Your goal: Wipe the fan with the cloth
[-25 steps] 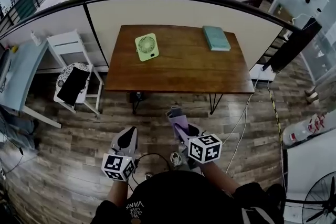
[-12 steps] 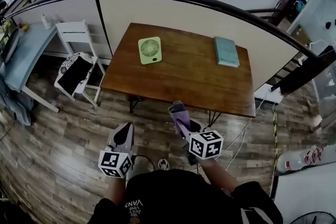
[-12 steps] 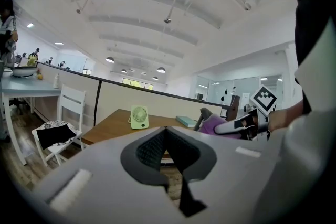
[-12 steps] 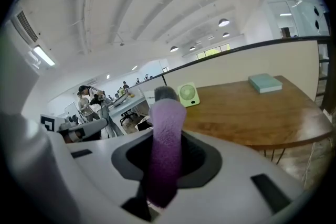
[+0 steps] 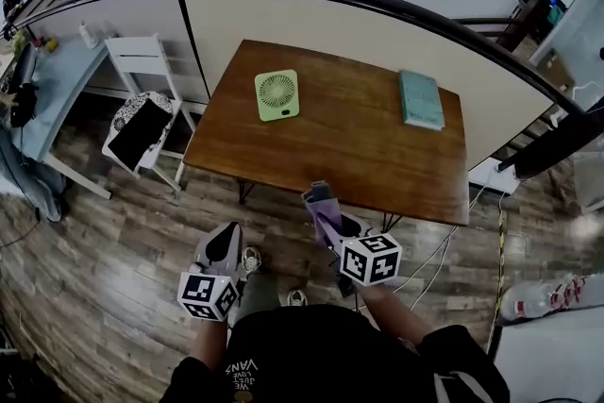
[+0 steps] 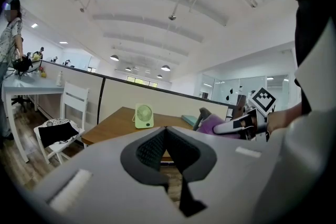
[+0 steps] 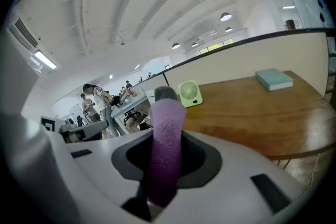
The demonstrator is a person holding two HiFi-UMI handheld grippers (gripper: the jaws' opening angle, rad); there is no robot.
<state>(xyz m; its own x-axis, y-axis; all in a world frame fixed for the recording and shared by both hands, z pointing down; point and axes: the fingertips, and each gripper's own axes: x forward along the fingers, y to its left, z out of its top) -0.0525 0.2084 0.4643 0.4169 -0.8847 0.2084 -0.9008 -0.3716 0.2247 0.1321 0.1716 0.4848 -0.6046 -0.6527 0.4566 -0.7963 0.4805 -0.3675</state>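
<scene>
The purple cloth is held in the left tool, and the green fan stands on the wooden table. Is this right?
No: the purple cloth is held in the right tool, as the right gripper view shows. The green fan stands on the wooden table.

White lettering is picked up on the person's black shirt [image 5: 243, 371], low in the head view and upside down there. "VANS" is made out in the largest line. The smaller lines beside it are possibly "LOVE" and "JUST", though they are too small to be sure. Black-and-white square markers are seen on the cube of the left hand-held gripper [image 5: 225, 243] and the cube of the right hand-held gripper [image 5: 319, 199]; these are coded patterns only.
</scene>
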